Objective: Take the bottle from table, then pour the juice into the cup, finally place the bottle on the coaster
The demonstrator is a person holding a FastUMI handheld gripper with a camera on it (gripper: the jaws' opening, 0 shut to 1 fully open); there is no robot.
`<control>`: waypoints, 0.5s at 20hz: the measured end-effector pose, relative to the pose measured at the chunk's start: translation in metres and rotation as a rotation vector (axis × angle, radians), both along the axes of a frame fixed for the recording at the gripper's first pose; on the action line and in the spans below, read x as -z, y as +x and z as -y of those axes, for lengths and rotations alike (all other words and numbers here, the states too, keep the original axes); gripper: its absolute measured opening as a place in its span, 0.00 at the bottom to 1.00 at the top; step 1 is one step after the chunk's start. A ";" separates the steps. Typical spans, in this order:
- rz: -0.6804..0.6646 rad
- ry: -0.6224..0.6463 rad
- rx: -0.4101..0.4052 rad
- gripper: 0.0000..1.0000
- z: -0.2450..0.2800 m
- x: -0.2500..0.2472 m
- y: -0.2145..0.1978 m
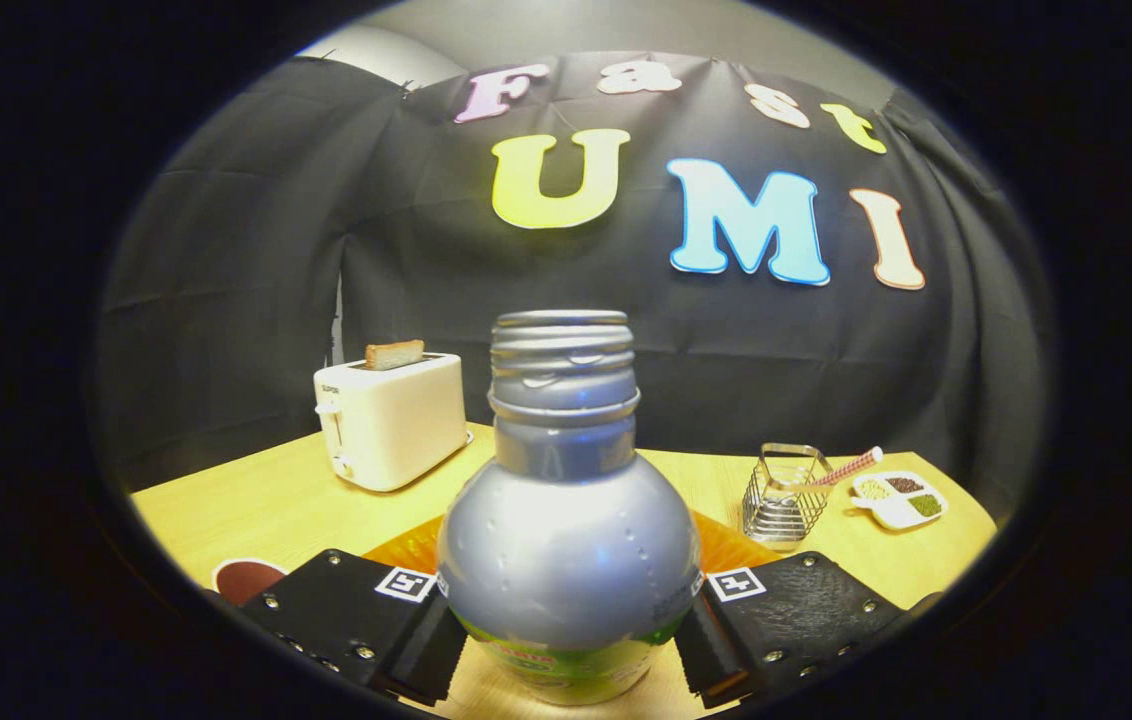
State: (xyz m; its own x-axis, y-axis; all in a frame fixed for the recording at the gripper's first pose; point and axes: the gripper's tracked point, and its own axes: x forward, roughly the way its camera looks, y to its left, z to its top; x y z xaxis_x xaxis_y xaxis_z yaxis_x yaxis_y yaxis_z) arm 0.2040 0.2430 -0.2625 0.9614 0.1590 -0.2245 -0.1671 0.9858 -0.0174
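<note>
A silver bottle (566,540) with a bare threaded neck, no cap and a green label low on its body stands upright between my fingers. My gripper (566,628) is shut on it, one finger pressing on each side of the lower body. Just behind the bottle an orange ribbed disc (731,548) lies flat on the wooden table (256,500); the bottle hides most of it. Beside the left finger is a round dark-brown thing with a pale rim (244,578), partly cut off; whether it is the cup or a coaster I cannot tell.
A white toaster (388,418) with a slice of bread in it stands at the back left. At the back right are a wire basket (784,495) with a striped straw (851,465) and a white divided dish of grains (898,497).
</note>
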 end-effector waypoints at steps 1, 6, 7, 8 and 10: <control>-0.005 0.006 0.006 0.83 0.002 0.004 0.003; 0.010 0.008 0.035 0.83 0.010 0.021 0.016; 0.005 0.014 0.040 0.83 0.011 0.027 0.017; 0.004 0.026 0.044 0.83 0.012 0.029 0.018; 0.008 0.037 0.043 0.83 0.010 0.033 0.017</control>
